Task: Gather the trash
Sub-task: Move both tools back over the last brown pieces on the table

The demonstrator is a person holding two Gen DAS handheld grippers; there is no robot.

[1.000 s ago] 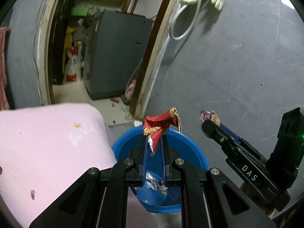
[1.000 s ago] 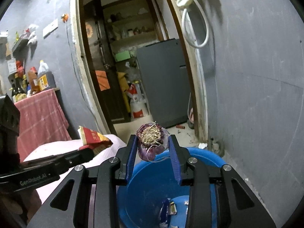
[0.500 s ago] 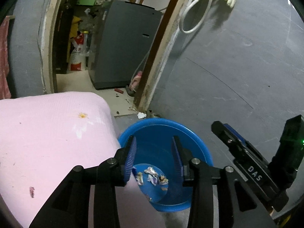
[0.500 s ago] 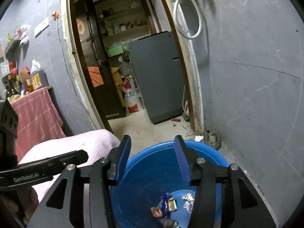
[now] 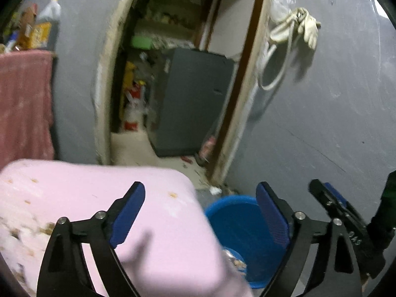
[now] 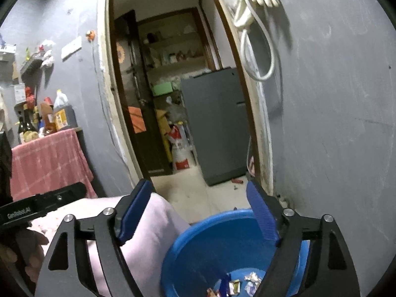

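Both tools just opened wide, empty; left tool (image 5: 200,212) view blurry; bucket (image 6: 198,247) trash (image 6: 247,282) cut off.

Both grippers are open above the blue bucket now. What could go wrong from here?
1. The blue bucket stands right against the pink cushion; a bump could tip out the wrappers.
2. The left gripper, jaws just opened and empty, now hangs partly over the cushion, whose crumbs may be too small to pinch.
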